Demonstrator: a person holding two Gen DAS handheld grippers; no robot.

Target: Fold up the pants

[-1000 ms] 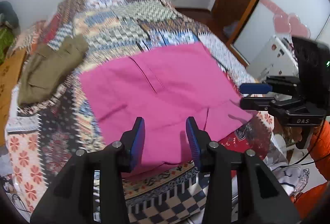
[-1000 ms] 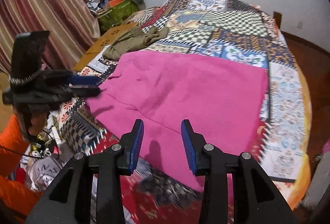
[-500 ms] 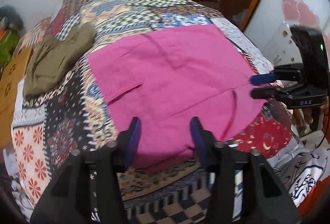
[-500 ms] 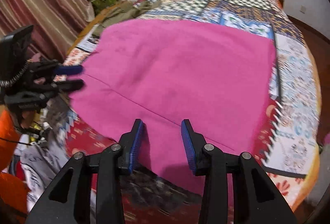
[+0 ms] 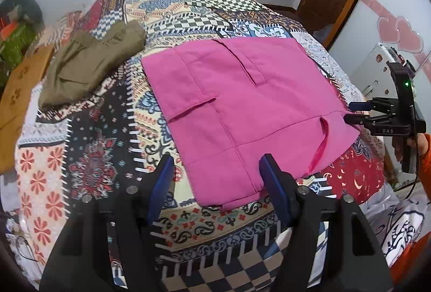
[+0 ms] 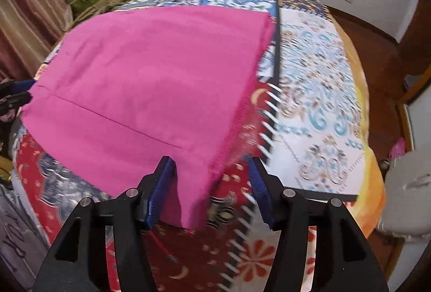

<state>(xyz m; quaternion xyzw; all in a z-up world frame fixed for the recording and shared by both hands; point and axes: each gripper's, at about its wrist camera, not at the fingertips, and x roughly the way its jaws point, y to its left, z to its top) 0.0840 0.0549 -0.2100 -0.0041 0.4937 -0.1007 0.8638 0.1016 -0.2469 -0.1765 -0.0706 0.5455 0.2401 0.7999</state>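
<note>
Pink pants (image 5: 242, 109) lie spread flat across the near half of the bed (image 5: 89, 157), on its patchwork quilt, with the fly flap and a side pocket slit facing up in the left wrist view. The left tongs (image 5: 215, 176) hover wide open over the near hem, blue pads spread to either side of the fabric's lower edge, nothing between them. Off to the right of that view the right tongs (image 5: 355, 112) show side-on at the pants' far right corner, held by a hand in an orange sleeve. From the right wrist view, the right tongs (image 6: 211, 181) are also spread wide, the left pad sitting at the pink cloth's (image 6: 150, 87) near corner, the right pad out over the quilt; the cloth hangs a little over the bed's edge here, and no grip on it. A folded olive garment (image 5: 89, 66) rests on the quilt to the left of the pants, well apart from them.
</note>
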